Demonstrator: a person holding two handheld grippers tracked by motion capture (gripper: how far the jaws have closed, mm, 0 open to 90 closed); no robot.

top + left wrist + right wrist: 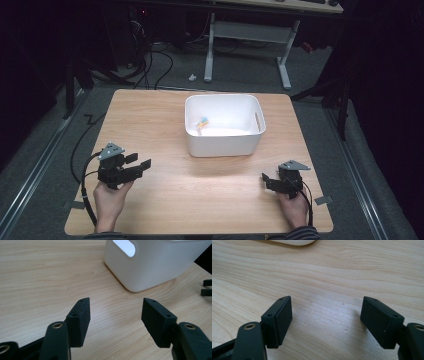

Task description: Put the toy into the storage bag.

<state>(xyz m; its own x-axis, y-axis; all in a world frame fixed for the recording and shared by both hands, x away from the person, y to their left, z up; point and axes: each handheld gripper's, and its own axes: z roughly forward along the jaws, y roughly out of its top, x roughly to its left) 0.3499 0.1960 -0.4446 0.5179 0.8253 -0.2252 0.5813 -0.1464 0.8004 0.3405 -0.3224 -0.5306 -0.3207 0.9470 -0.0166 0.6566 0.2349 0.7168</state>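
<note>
Sitting fwd of both sets of wide-open, empty jaws, white bin [224, 135] lies ahead-right of left gripper [140, 163] & ahead-left of right gripper [266, 180], long axis crosswise, small yellow-blue item [202, 123] inside; left looks slightly nearer.

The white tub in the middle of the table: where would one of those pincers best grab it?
Probably the rim of the white tub, from above, one jaw inside and one outside. The body looks too wide for the open jaws, but the wall is thin and the top is open. The oval handle slot on the end facing the left gripper offers another hold.
</note>
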